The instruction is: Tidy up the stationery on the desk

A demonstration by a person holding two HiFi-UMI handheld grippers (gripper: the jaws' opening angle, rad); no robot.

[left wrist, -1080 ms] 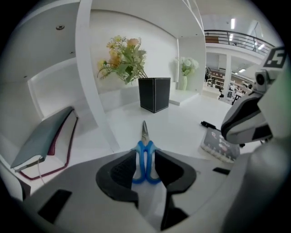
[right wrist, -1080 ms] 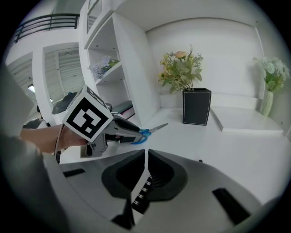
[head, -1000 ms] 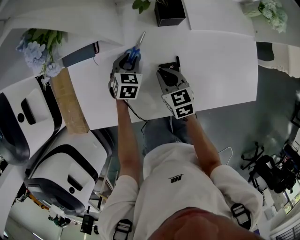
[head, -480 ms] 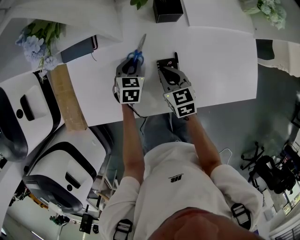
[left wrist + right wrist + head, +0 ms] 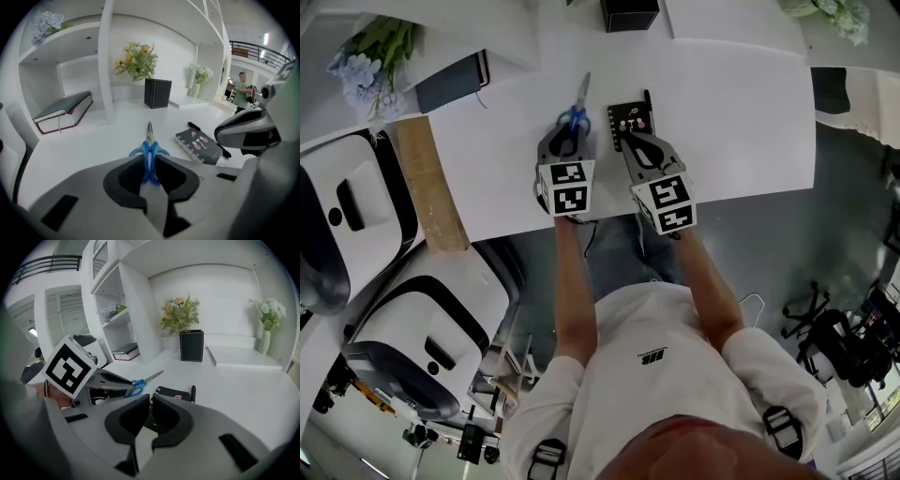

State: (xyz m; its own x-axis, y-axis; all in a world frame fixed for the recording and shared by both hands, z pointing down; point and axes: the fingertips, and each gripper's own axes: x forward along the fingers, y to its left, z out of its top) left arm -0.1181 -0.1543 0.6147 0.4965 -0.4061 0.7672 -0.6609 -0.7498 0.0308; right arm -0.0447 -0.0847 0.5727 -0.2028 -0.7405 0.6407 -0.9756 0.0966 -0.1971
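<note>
Blue-handled scissors (image 5: 577,105) lie on the white desk (image 5: 741,122), blades pointing away from me. My left gripper (image 5: 566,139) sits just behind their handles with its jaws nearly together. In the left gripper view the scissors (image 5: 149,147) show through the narrow gap, and I see no grip on them. A black spiral notebook (image 5: 630,118) with a black pen (image 5: 648,101) along its right side lies next to the scissors. My right gripper (image 5: 639,141) hovers at the notebook's near edge, shut and empty.
A black square box (image 5: 628,11) with a plant stands at the back of the desk. A dark book (image 5: 450,82) lies in the shelf compartment at the left. A wooden board (image 5: 427,187) leans off the desk's left edge. A vase of flowers (image 5: 265,341) stands back right.
The left gripper has shifted right and lined up behind the scissors' handles. The right gripper has drawn back a little, so the notebook now shows in front of it.
</note>
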